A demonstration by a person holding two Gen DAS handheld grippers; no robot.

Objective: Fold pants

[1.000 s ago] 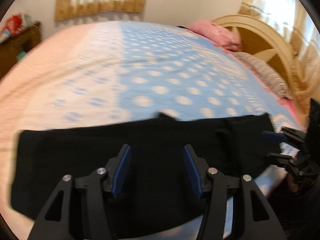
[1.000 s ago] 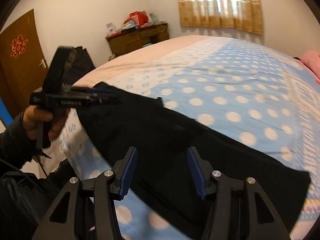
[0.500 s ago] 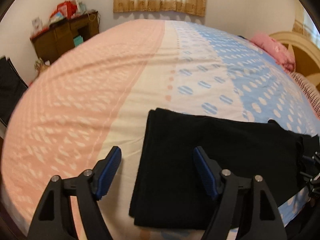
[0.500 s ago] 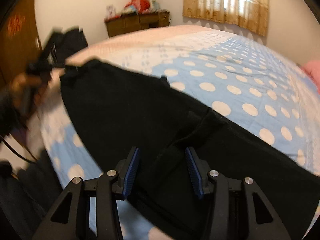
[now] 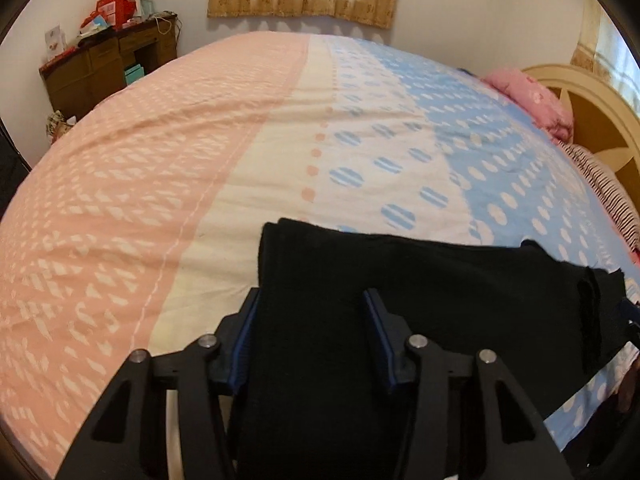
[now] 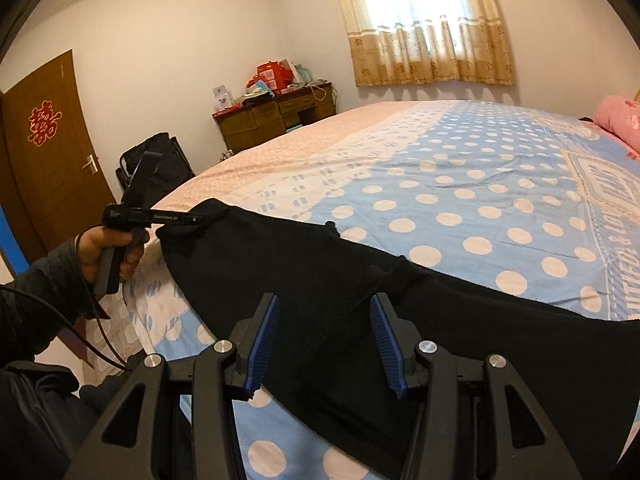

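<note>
The black pants lie flat along the near edge of the bed, also in the right wrist view. My left gripper is open, its blue-padded fingers straddling the leg end of the pants, with cloth between them. In the right wrist view the left gripper touches that far end of the pants. My right gripper is open over the middle of the pants, near a raised crease. A tip of the right gripper shows at the left wrist view's right edge.
The bed has a pink, white and blue dotted cover. Pink pillows and a wooden headboard lie at the right. A cluttered wooden desk, a dark chair and a brown door stand beyond the bed's foot.
My left gripper has swung left to the leg end of the pants and lowered onto it, narrowing its opening. My right gripper stayed over the middle of the pants.
</note>
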